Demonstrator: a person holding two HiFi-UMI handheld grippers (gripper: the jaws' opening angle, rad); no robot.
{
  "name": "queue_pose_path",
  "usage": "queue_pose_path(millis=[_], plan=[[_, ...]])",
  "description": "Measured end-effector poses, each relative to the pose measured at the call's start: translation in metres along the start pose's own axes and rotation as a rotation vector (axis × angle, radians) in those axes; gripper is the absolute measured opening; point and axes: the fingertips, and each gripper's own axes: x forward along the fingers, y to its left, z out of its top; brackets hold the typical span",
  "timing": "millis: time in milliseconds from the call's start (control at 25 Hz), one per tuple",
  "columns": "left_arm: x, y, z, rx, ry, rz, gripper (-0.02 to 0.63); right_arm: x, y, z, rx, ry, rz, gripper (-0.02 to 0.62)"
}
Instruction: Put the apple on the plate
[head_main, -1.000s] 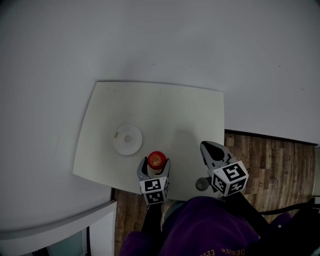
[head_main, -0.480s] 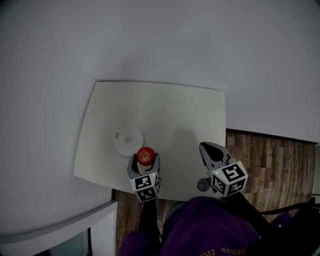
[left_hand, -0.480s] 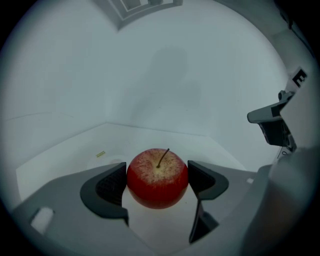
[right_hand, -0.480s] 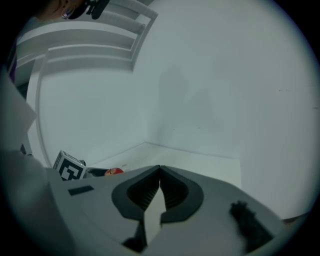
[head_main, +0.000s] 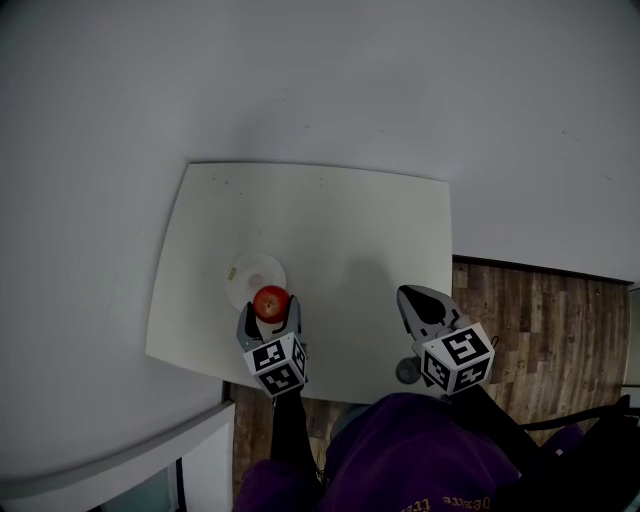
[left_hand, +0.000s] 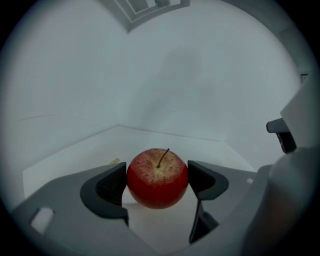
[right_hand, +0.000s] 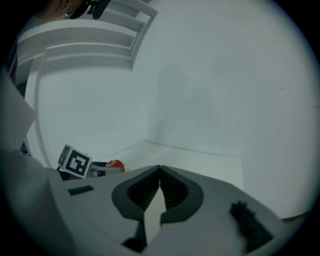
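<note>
A red apple (head_main: 270, 301) with a thin stem (left_hand: 157, 177) sits between the jaws of my left gripper (head_main: 268, 309), which is shut on it. In the head view the apple hangs over the near edge of the small white plate (head_main: 250, 275) on the white table (head_main: 330, 230). The left gripper view shows both dark pads (left_hand: 111, 186) pressed on the apple's sides, with the plate hidden below. My right gripper (head_main: 418, 298) hovers at the table's right front, shut and empty (right_hand: 160, 186). From the right gripper view the apple (right_hand: 116, 165) shows far left.
The table stands in a corner of white walls. Its front and right edges border a wooden floor (head_main: 540, 330). A white cabinet or ledge (head_main: 100, 450) lies at the lower left. A small grey round thing (head_main: 404, 369) sits near the table's front edge by my right gripper.
My left gripper has carried the apple leftward and away from me, from the table's front edge up to the plate's near rim. The right gripper has stayed put.
</note>
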Motion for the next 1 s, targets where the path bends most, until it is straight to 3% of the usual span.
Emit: queue_pose_path(millis=[1000], plan=[[0.045, 0.045, 0.005, -0.008, 0.018, 0.099, 0.39, 0.012, -0.01, -0.006, 0.005, 0.036, -0.028, 0.011]])
